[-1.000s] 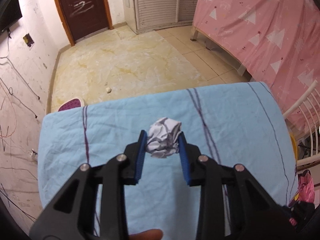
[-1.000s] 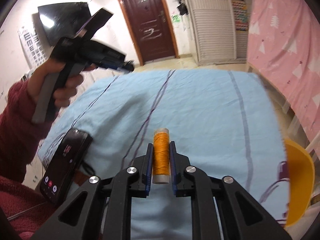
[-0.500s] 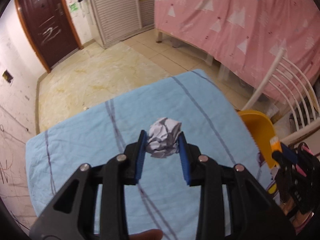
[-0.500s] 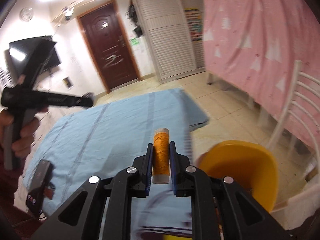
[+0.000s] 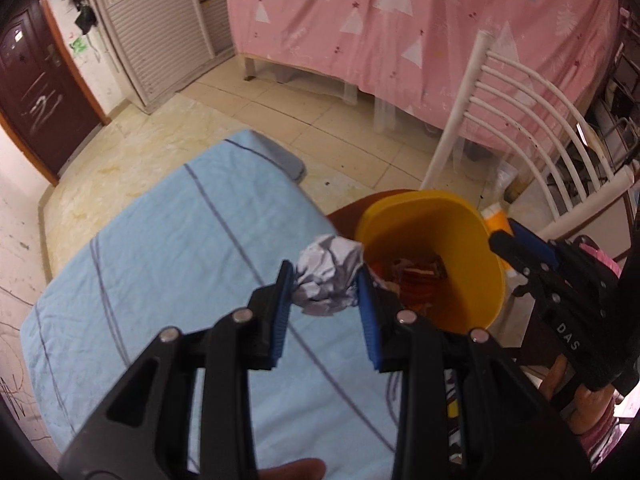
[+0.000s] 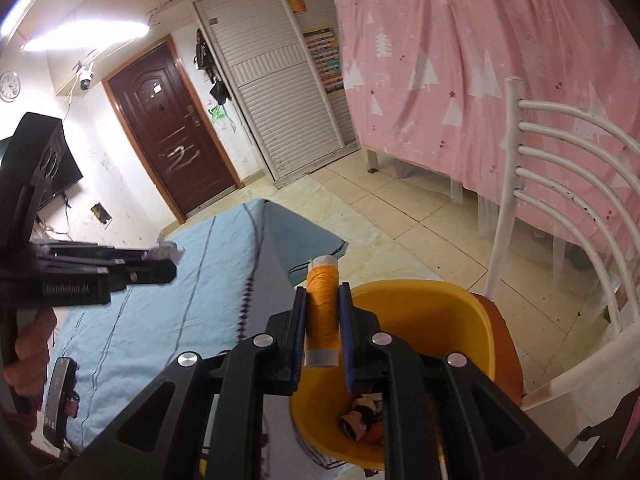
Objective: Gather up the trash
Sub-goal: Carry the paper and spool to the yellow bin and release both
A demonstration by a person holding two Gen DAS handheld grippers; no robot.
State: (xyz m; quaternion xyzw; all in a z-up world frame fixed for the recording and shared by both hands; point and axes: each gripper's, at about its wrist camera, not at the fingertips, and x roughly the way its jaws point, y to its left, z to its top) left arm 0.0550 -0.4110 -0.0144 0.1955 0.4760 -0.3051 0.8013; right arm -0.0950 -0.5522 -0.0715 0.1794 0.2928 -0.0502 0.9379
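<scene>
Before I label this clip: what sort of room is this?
Probably a bedroom at home: a pink patterned sheet draped over a raised frame, a louvred wardrobe, and a brown entrance door.

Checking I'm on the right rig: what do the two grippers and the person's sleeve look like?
Both the left gripper and the right gripper are matte black frames with silver rivets and blue ribbed pads. Seen from the left camera, the right one bears white "DAS" lettering; the left one's side shows faint, unreadable lettering. A dark red fuzzy sleeve covers the left wrist. No cables visible.
</scene>
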